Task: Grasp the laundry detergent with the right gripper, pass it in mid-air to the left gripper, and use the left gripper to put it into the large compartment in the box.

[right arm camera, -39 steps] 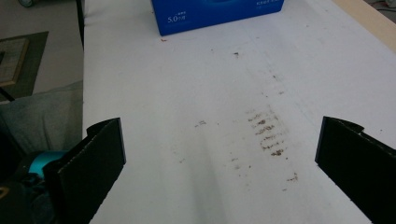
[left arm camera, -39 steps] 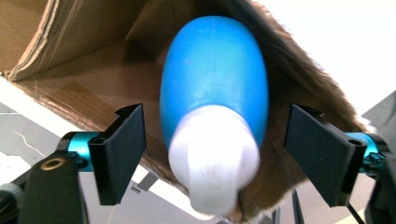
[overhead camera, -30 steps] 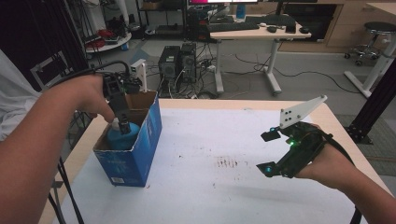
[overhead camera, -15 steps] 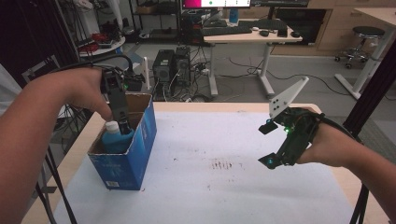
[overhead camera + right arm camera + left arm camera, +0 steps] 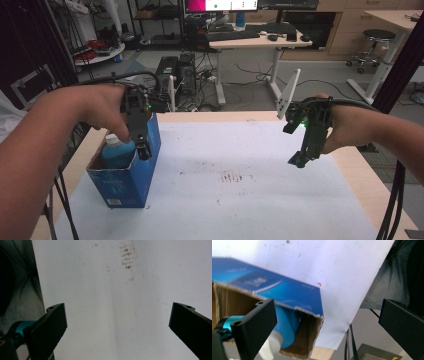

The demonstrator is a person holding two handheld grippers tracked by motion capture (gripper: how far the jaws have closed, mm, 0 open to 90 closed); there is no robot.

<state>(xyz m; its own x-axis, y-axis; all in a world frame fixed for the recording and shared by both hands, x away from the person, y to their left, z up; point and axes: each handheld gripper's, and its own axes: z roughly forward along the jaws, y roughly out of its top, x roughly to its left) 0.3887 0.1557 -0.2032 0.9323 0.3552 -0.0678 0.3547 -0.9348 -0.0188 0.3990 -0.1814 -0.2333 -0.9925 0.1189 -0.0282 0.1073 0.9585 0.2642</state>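
Observation:
An open-topped blue cardboard box (image 5: 131,176) stands at the table's left side. A blue bottle (image 5: 118,152) with a white cap stands inside it. My left gripper (image 5: 144,149) hangs over the box's right rim, beside the bottle. In the left gripper view the left gripper (image 5: 324,323) is open, its jaws wide apart, with the box's corner (image 5: 310,308) and the bottle (image 5: 287,327) below them. My right gripper (image 5: 299,159) is held above the table's right half. The right gripper (image 5: 117,325) is open over bare white tabletop, holding nothing.
The white table top (image 5: 250,200) carries a brown smudge (image 5: 232,176) near its middle, and the same smudge (image 5: 127,257) appears in the right gripper view. Behind the table are a desk (image 5: 250,42), computer towers (image 5: 177,70) and floor cables. A stool (image 5: 376,40) is far right.
My left gripper has come up out of the box and now sits by its right rim; the bottle stays inside. The right gripper has risen slightly and turned its jaws downward.

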